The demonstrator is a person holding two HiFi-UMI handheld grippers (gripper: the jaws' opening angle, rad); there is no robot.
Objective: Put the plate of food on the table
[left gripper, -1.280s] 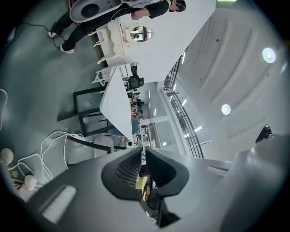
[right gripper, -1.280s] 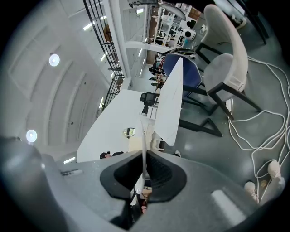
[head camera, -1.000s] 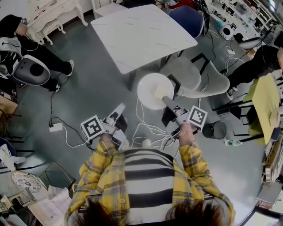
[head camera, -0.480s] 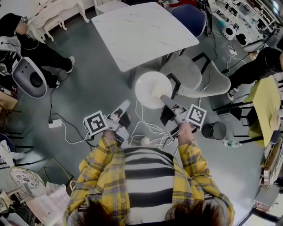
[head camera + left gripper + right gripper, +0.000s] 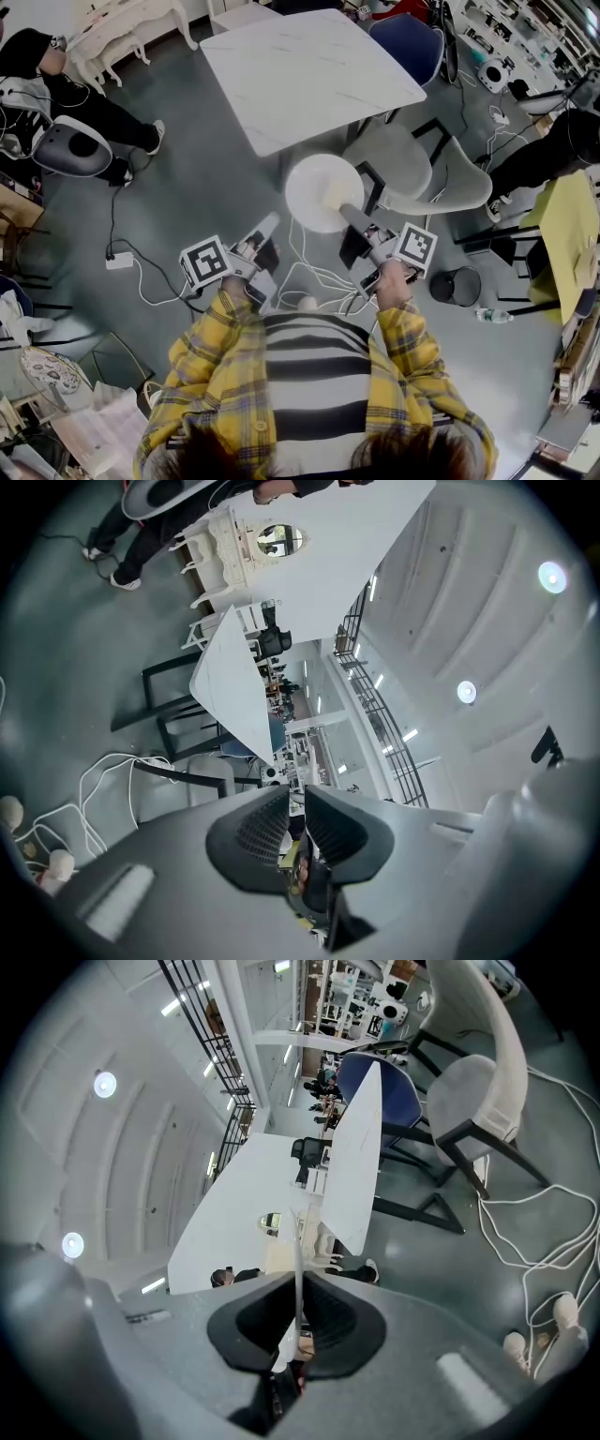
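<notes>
We clench right gripper (image 5: 349,214) on rim of white plate (image 5: 314,187); right gripper view shows plate edge-on between pads. We keep left gripper (image 5: 269,225) empty, jaws almost together. Plate hangs over grey floor (image 5: 202,192), just beside grey chair (image 5: 405,161), near white marble table (image 5: 309,66), not on it.

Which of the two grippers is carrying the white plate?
The right gripper, the one at the head view's right: its jaws pinch the rim of the white plate. The left gripper has nothing between its jaws.
</notes>
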